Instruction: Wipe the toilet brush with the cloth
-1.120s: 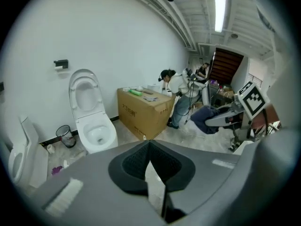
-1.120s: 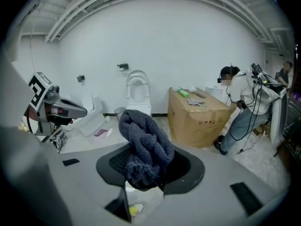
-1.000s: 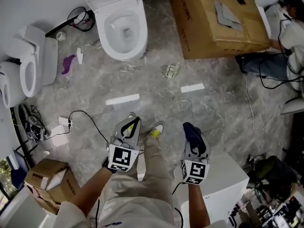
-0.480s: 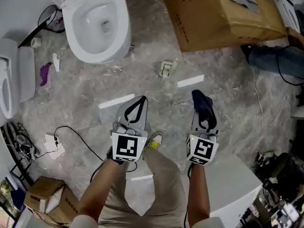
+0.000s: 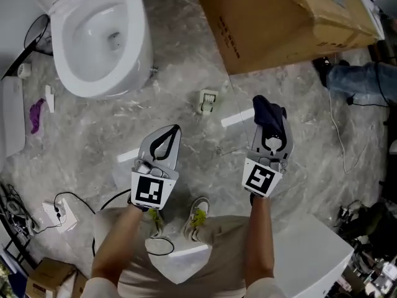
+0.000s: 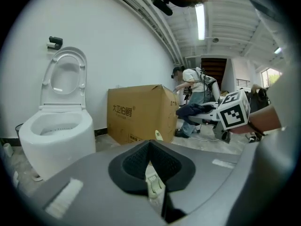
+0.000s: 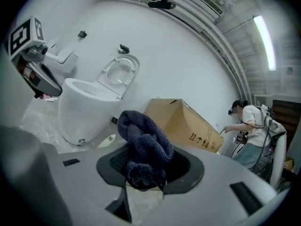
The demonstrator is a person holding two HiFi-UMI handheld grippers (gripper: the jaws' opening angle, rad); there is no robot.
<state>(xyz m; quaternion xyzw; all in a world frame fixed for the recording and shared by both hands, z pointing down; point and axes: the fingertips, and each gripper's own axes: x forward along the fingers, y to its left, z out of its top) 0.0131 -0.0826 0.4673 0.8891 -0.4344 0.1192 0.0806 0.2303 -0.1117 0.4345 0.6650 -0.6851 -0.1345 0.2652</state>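
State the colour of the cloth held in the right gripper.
The cloth is dark navy blue, best seen in the right gripper view.

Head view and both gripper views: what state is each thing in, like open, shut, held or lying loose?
Left gripper: jaws together, nothing gripped.
Right gripper: shut on the cloth.
Cloth: bunched, held between the jaws.
Toilet: lid raised.
Cardboard box: closed, on the floor.

Grey left gripper (image 5: 175, 131) and right gripper (image 5: 270, 129) carry black-and-white marker cubes (image 5: 152, 191); beige trousers (image 5: 186, 278).
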